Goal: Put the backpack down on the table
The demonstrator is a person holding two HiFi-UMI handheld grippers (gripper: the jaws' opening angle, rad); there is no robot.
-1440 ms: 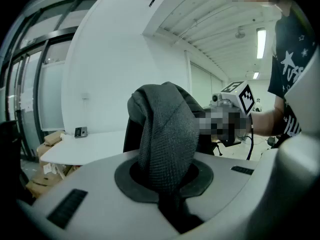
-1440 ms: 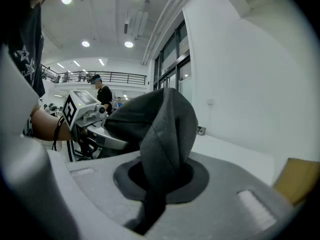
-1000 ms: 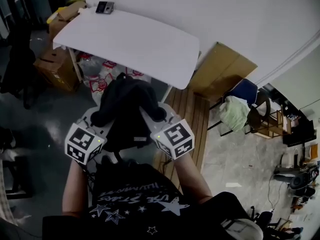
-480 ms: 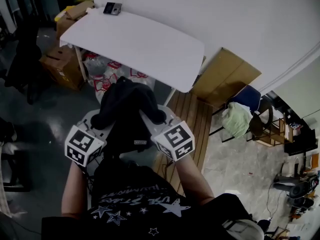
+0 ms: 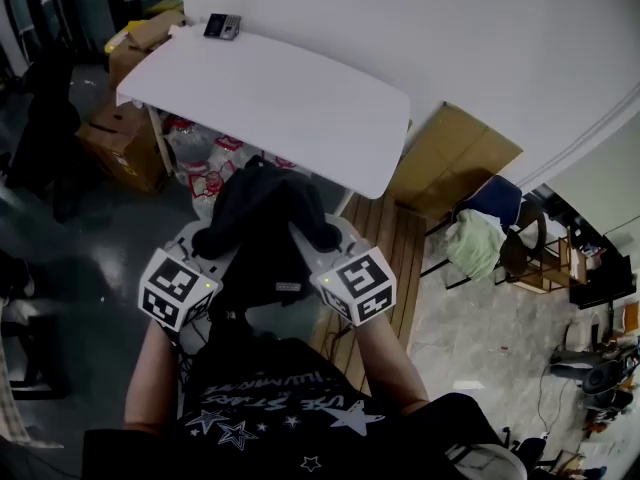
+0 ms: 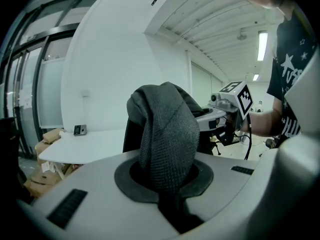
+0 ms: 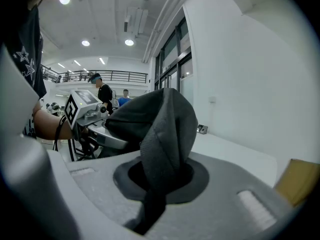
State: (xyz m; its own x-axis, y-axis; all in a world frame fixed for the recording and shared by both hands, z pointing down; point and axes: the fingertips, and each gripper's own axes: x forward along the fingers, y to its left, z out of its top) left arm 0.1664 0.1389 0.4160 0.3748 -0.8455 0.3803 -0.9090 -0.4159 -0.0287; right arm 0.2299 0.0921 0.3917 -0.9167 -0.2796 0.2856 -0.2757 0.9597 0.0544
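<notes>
In the head view a black backpack (image 5: 262, 230) hangs in the air between my two grippers, just short of the near edge of the white table (image 5: 280, 93). My left gripper (image 5: 216, 240) is shut on a padded strap (image 6: 167, 134) that runs down into its jaw slot. My right gripper (image 5: 314, 236) is shut on the other strap (image 7: 167, 134) in the same way. Each gripper view shows the other gripper, the right gripper (image 6: 231, 104) and the left gripper (image 7: 85, 109), beyond the bag. The fingertips themselves are hidden under the straps.
A small dark device (image 5: 222, 26) lies at the table's far corner. Cardboard boxes (image 5: 115, 138) stand left of the table and plastic bags (image 5: 200, 158) under it. Wooden slats (image 5: 375, 233), a cardboard sheet (image 5: 455, 153) and a chair with cloth (image 5: 480, 233) are to the right.
Both grippers, with the backpack held between them, have come slightly nearer the table's near edge. The grips on the straps look the same.
</notes>
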